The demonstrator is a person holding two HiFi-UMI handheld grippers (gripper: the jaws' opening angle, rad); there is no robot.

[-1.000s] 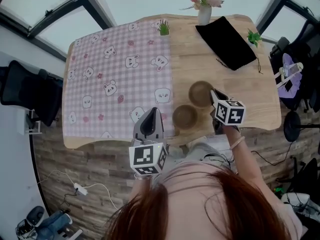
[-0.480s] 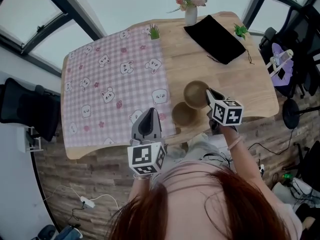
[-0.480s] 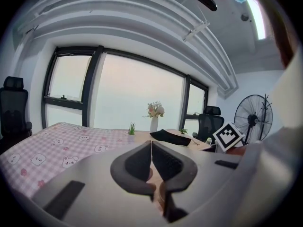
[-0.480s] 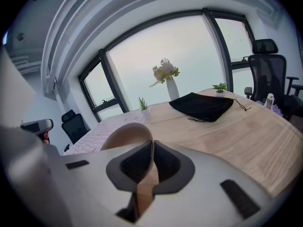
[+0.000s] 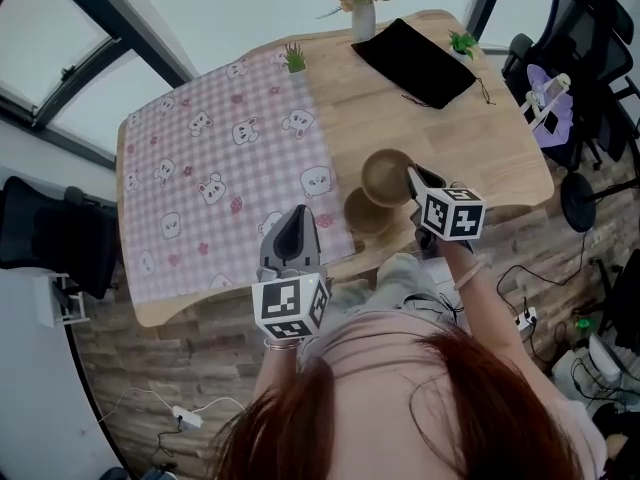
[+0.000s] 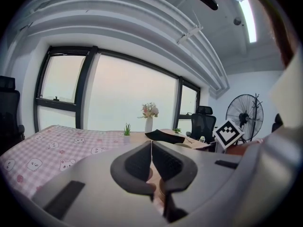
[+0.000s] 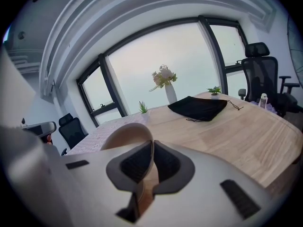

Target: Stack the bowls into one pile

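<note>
The right gripper (image 7: 152, 151) is clamped on the rim of a tan bowl (image 7: 124, 133), its jaws pinching the near edge; from above, that bowl (image 5: 387, 176) sits just beside a second bowl (image 5: 367, 212) on the wooden table (image 5: 455, 133). The left gripper (image 6: 151, 156) has its jaws pressed together with nothing between them, over the near edge of the pink checked cloth (image 5: 215, 163). A black pouch (image 5: 414, 60) and a vase of flowers (image 5: 362, 10) lie at the far side.
</note>
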